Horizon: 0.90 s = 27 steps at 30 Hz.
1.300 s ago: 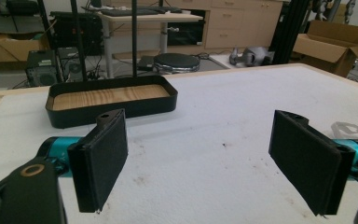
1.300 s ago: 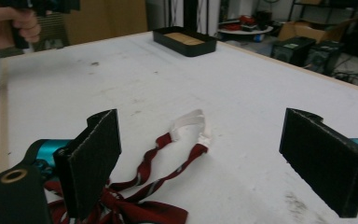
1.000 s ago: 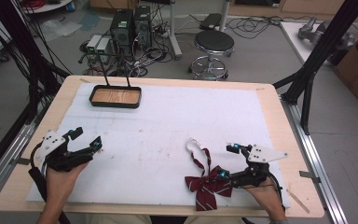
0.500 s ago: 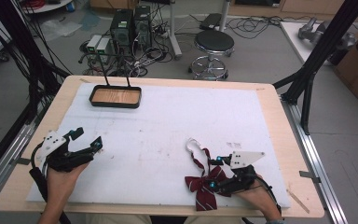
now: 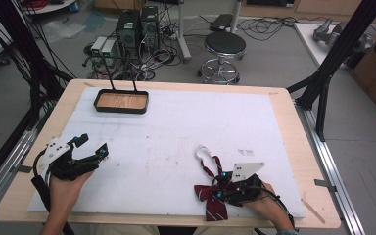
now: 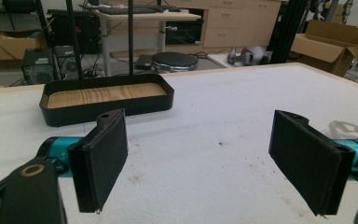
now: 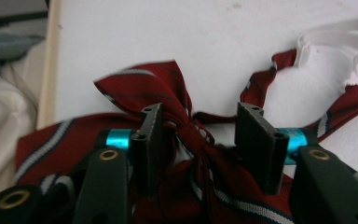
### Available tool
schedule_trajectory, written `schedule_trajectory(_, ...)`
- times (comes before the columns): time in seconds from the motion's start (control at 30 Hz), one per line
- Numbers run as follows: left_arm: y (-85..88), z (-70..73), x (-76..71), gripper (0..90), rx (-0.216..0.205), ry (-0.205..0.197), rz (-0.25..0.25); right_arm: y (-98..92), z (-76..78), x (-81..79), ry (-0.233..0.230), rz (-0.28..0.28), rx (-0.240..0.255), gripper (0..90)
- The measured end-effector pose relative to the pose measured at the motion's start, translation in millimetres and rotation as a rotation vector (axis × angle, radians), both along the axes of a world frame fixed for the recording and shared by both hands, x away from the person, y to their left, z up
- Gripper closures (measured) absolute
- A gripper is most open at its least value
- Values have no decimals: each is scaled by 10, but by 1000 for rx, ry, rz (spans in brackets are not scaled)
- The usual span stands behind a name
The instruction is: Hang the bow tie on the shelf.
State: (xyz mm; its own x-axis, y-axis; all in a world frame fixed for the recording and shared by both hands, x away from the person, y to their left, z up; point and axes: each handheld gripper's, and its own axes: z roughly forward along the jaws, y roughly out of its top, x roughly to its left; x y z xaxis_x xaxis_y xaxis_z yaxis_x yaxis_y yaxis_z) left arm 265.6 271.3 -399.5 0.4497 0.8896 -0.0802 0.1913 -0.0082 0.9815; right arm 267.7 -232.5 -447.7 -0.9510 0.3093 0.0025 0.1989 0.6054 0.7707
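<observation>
**Right gripper closing around the knot of a red striped bow tie**

A dark red bow tie with white and navy stripes (image 5: pixel 210 193) lies on the white foam mat (image 5: pixel 186 132) near the front edge, its white elastic neck loop (image 5: pixel 203 150) stretched toward the mat's middle. The right gripper (image 5: pixel 221 185) sits low over the tie. In the right gripper view its jaws have just been closing and stand narrow, the tie's knot (image 7: pixel 196 137) between them; the left pad touches the fabric, the right one looks just apart. The left gripper (image 5: pixel 92 145) rests at the mat's left side, jaws wide and empty. A black tray with a wooden floor (image 5: pixel 121 102) stands at the far left.
</observation>
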Motion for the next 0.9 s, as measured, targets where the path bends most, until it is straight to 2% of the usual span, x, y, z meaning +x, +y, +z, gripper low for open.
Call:
schedule_trajectory(0.13, -6, -5, 3, 198, 0, 2, -2, 14, -8, 0, 9, 5, -15, 641)
schedule_trajectory(0.17, -8, -6, 2, 197, -1, 3, -2, 14, -5, 1, 6, 10, -17, 679)
schedule_trajectory(0.27, -6, -2, 3, 198, 1, 1, -4, 20, 10, -5, -10, 2, -16, 719)
schedule_trajectory(0.37, 2, 7, -4, 198, -4, -4, -1, 19, 59, -4, -46, -18, 15, 730)
schedule_trajectory(0.53, 5, 8, -5, 198, -6, -5, 0, -18, 233, 15, -99, -59, 107, 732)
schedule_trajectory(0.63, 0, 2, -2, 198, -6, -5, -2, -27, 335, 57, -111, -72, 160, 733)
schedule_trajectory(0.73, -7, 4, -2, 199, -1, -8, -4, -9, 447, 114, -128, -78, 180, 733)
schedule_trajectory(0.9, 0, 5, 7, 200, 1, -13, -3, 75, 666, 233, -155, -68, 188, 733)
